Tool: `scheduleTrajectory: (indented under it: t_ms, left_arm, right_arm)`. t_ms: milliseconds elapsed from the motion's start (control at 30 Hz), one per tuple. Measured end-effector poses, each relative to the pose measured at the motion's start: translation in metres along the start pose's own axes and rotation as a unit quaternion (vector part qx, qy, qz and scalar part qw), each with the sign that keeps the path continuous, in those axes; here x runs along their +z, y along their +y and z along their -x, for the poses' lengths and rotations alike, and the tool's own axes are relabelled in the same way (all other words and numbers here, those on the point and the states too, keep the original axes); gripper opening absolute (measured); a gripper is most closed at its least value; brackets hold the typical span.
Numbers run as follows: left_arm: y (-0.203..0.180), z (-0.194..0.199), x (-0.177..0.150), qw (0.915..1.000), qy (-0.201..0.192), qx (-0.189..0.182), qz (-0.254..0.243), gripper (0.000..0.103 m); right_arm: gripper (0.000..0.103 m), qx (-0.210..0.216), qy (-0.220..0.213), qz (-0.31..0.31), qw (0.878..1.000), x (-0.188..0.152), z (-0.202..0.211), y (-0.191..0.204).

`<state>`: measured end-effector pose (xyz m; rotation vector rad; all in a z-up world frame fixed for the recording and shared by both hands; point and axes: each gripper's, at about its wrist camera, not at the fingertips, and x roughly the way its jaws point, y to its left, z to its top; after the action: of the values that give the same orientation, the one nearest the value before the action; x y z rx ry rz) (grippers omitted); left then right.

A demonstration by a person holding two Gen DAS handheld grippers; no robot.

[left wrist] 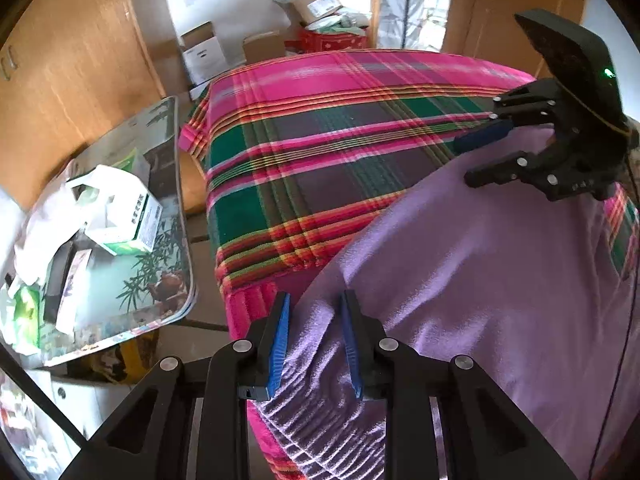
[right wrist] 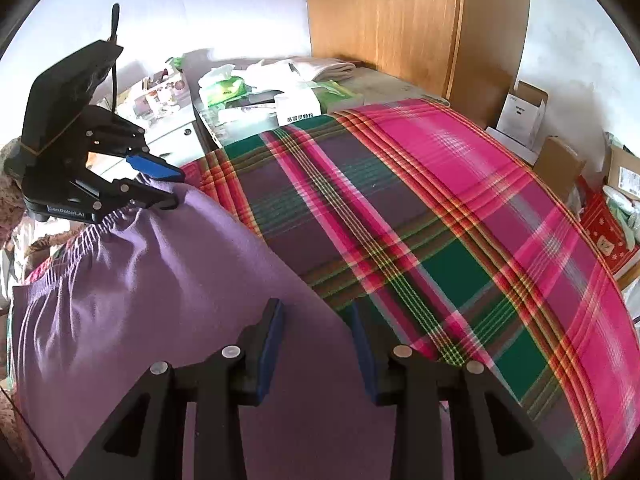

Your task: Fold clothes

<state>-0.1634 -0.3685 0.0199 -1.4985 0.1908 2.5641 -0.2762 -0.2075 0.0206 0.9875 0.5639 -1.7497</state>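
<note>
A purple garment (left wrist: 480,280) lies on the plaid blanket (left wrist: 320,128). The left tool (left wrist: 314,300) and right tool (right wrist: 316,312) both stand released, 2 blue pads apart over the fabric's edges.

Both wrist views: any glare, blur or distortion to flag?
Left wrist view: strong fisheye bending, black corners, daylight blown out in the doorway, reflections on the glass tabletop, edges soft. Right wrist view: same bending, white wall washed out, plaid blanket and purple garment sharp.

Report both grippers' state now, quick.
Left gripper: open, jaws apart over the gathered waistband of the purple garment, not pressing it.
Right gripper: open, jaws wide over the garment's edge on the plaid blanket, holding nothing.
</note>
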Motion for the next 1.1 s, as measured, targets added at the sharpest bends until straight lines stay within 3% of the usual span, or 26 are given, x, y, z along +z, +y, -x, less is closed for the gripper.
scheduleTrajectory:
  t_ms: [367,433,533,800,1100]
  left_arm:
    - [-0.002,0.000,-0.001,0.9999,-0.007,0.003,0.007,0.027]
    - [-0.003,0.000,0.000,0.9999,-0.005,0.008,0.006,0.024]
    - [-0.010,0.001,-0.001,0.9995,-0.011,0.028,-0.006,0.011]
    - [-0.017,0.004,-0.002,0.9981,-0.021,0.057,-0.012,0.004]
    - [-0.026,0.026,-0.004,0.9952,-0.051,0.083,-0.013,0.004]
  right_arm:
    - [0.033,-0.012,-0.005,-0.011,1.000,-0.001,0.000,0.003]
    - [0.016,-0.003,-0.003,-0.017,1.000,-0.001,0.001,0.002]
    - [0.005,0.019,0.001,-0.049,0.999,-0.003,0.003,-0.004]
    - [0.004,-0.026,-0.016,-0.032,0.999,-0.006,0.017,0.019]
    - [0.004,-0.034,-0.051,-0.040,0.997,-0.013,0.054,0.046]
